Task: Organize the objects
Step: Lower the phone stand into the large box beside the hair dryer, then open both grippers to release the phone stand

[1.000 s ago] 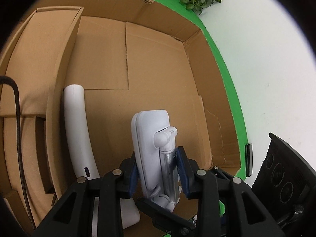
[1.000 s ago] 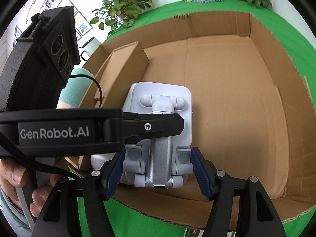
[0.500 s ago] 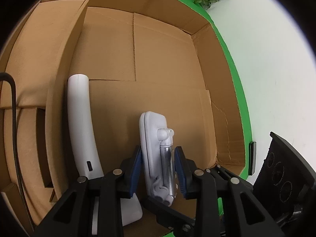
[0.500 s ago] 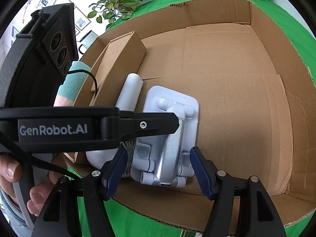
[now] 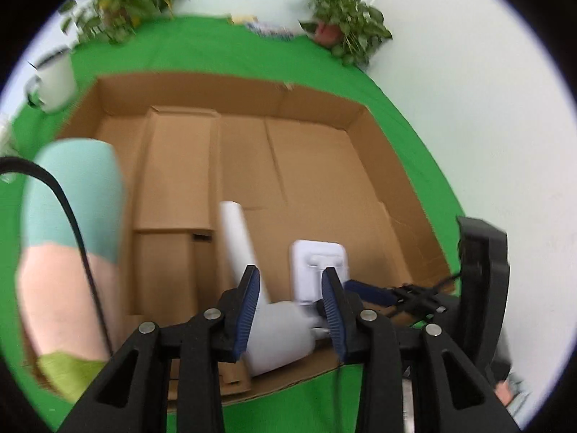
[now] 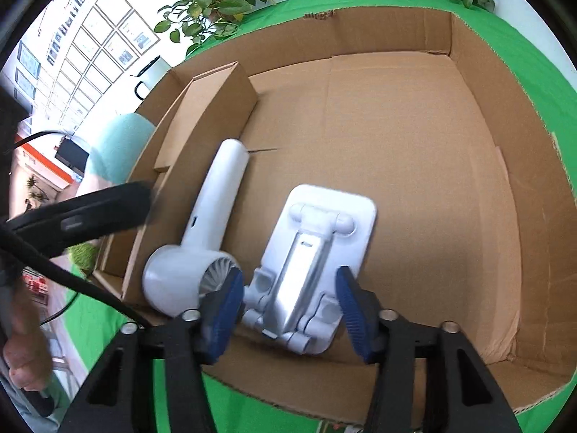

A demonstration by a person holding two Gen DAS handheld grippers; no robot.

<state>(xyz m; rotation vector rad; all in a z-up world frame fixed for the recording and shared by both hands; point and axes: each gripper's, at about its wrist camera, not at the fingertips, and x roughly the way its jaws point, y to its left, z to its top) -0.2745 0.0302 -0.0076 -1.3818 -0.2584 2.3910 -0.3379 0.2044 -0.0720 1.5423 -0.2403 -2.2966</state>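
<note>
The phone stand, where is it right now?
In the right wrist view the phone stand lies flat on the floor of the cardboard box, near its front edge, just right of the white fan.

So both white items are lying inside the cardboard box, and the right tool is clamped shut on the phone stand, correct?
Not quite. The right tool is open: in the right wrist view its blue pads sit either side of the phone stand with gaps. The stand and the handheld fan do lie inside the cardboard box.
</note>
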